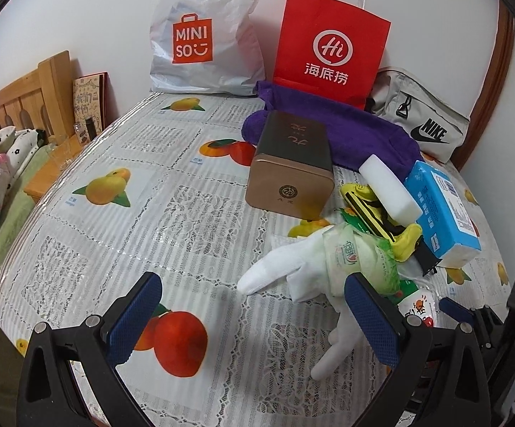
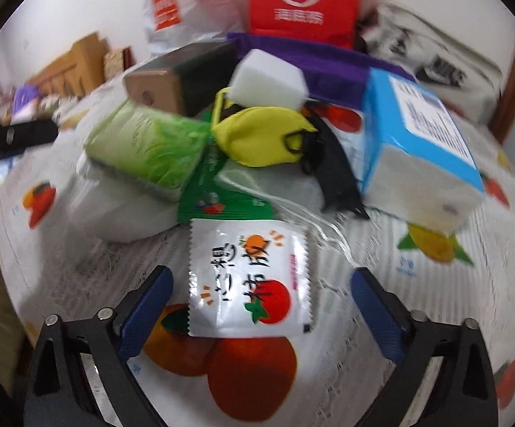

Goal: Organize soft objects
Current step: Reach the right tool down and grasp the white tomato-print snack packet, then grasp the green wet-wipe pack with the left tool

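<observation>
Left wrist view: my left gripper (image 1: 253,320) has its jaws spread wide with nothing between the pads, over the fruit-print tablecloth (image 1: 122,235). The left and middle of the table are bare cloth, open room right out to its left edge. The clutter sits to my right: a white glove (image 1: 285,274) lies flat with one finger running under my right-hand pad (image 1: 374,316), and a green tissue pack (image 1: 360,263) rests on it. Beyond stand a gold tin (image 1: 293,163), a white foam block (image 1: 389,188) and a blue tissue box (image 1: 442,210), with a purple towel (image 1: 357,135) behind them. Along the wall, a MINISO bag (image 1: 204,35), a red paper bag (image 1: 332,46) and a Nike pouch (image 1: 424,121) close off the far edge.

Right wrist view (blurred): my right gripper (image 2: 261,306) also stands wide apart, its pads either side of a white tomato-print sachet (image 2: 250,277), not touching it. The sachet lies flat at the near edge of the pile; a yellow eye mask (image 2: 257,135) sits higher up, a green packet (image 2: 221,195) just behind.
</observation>
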The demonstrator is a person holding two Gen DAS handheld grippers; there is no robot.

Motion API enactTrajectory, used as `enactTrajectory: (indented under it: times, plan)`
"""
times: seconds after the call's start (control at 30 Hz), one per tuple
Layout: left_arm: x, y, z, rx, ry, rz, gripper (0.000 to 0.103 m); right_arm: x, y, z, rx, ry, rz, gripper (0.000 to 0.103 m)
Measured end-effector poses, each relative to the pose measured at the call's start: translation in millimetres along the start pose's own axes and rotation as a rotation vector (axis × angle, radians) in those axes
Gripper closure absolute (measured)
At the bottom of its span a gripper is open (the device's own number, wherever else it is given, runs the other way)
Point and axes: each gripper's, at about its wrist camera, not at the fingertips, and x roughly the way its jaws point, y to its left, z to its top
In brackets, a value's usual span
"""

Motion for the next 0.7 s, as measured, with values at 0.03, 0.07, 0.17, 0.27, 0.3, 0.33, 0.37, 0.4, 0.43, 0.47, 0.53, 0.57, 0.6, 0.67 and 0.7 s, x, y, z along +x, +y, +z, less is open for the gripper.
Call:
enactTrajectory:
  times: [0.03,0.07,0.17,0.27,0.3,0.33,0.37,0.4,0.43,0.47,0.53,0.57,0.6,0.67,0.7]
  plan:
    - [0,-1,0,0.003,-0.008,-0.010,0.000,0,0,-1,0.000,-0.006,0.009,0.017]
    - [0,-3,0,0.006,-0.015,-0.020,0.000,-2,0,-1,0.001,-0.013,0.002,0.021]
    - [1,-8,-1,0.018,-0.022,-0.042,0.000,-6,-7,-4,0.018,-0.031,0.008,0.045]
    - [3,-16,-1,0.036,-0.024,-0.067,0.000,-9,-13,-5,0.024,-0.034,-0.007,0.062]
    - [4,-19,-1,0.042,-0.026,-0.075,0.000,-9,-16,-5,0.028,-0.032,0.003,0.065]
    - [4,-22,-2,0.051,-0.024,-0.082,0.000,-10,-17,-6,0.026,-0.030,0.008,0.067]
    - [5,-25,-2,0.060,-0.022,-0.085,0.000,-12,-18,-7,0.025,-0.030,0.008,0.068]
    - [7,-30,-2,0.074,-0.019,-0.086,0.000,-12,-18,-7,0.025,-0.029,0.008,0.069]
    - [8,-34,-2,0.082,-0.017,-0.087,0.000,-13,-19,-9,0.024,-0.029,0.011,0.070]
    - [9,-39,-2,0.096,-0.018,-0.092,0.000,-15,-20,-10,0.025,-0.030,0.012,0.071]
    - [11,-46,-1,0.114,-0.019,-0.102,0.000,-21,-25,-12,0.039,-0.045,0.012,0.084]
    - [12,-50,0,0.124,-0.021,-0.107,0.000,-25,-30,-12,0.050,-0.047,0.013,0.091]
    - [15,-55,1,0.135,-0.021,-0.108,0.000,-26,-35,-13,0.062,-0.040,0.021,0.094]
    - [21,-65,2,0.160,-0.011,-0.093,0.000,-27,-41,-15,0.065,-0.034,0.013,0.094]
    - [25,-71,2,0.179,-0.006,-0.083,0.000,-27,-43,-18,0.066,-0.035,0.002,0.094]
